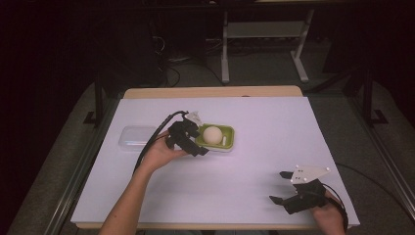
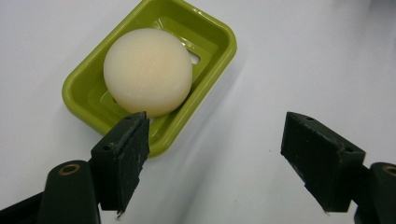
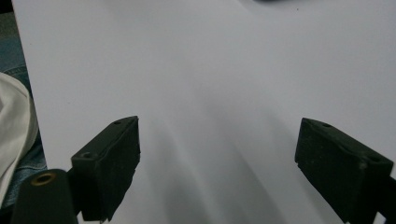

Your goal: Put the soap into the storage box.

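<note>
Desk [image 1: 254, 161] under a white sheet, with two small containers lying on it.

The desk has a pale wooden top, showing as a strip along its far edge, and a white covering spreads over nearly all of the rest. A green soap dish [image 1: 229, 138] sits left of the middle, holding a round cream bar of soap [image 1: 213, 134]. Just to its left, a little apart, lies a clear plastic lid or box [image 1: 134, 137], flat on the sheet. The near right part of the sheet is bare white.
</note>
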Demonstrator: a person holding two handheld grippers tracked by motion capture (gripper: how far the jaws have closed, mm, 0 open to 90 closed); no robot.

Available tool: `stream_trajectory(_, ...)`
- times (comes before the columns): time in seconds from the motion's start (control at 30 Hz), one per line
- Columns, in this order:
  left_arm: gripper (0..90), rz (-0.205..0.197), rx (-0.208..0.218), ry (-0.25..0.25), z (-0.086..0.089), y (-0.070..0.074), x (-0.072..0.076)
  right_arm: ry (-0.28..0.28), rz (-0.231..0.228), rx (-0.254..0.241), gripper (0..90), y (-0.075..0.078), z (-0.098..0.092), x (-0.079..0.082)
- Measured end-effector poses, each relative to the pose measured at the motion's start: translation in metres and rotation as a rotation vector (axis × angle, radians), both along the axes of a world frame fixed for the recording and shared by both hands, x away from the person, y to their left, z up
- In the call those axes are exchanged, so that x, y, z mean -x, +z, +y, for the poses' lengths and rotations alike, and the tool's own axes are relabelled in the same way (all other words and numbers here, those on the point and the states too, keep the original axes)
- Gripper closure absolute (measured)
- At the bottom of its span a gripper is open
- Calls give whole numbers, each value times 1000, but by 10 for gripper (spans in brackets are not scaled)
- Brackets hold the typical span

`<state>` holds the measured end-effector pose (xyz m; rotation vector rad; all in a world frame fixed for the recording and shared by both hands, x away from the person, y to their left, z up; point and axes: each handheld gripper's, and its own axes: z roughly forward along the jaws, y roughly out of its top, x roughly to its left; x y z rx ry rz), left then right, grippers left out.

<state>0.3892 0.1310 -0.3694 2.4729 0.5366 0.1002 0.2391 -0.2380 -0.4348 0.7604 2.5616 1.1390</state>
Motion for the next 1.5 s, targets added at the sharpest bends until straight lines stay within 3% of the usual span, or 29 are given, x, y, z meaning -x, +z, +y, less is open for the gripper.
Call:
stream_trajectory(0.17, 232, -2, 23, 5, 11, 2, 9, -14, 5, -2, 133, -1, -2, 0)
stream_trajectory(0.4, 232, -8, 16, -1, 24, 0, 19, -14, 1, 2, 133, 0, -1, 0)
stream_trajectory(0.47, 232, -4, 45, 12, 28, -1, 22, -19, 7, 1, 133, -1, -1, 1)
stream_trajectory(0.83, 231, -3, 39, 30, 51, -9, 35, -25, 6, 1, 133, -1, 1, 1)
stream_trajectory(1.5, 231, -22, 65, 36, 73, -14, 64, -37, 13, 7, 134, -3, 2, 1)
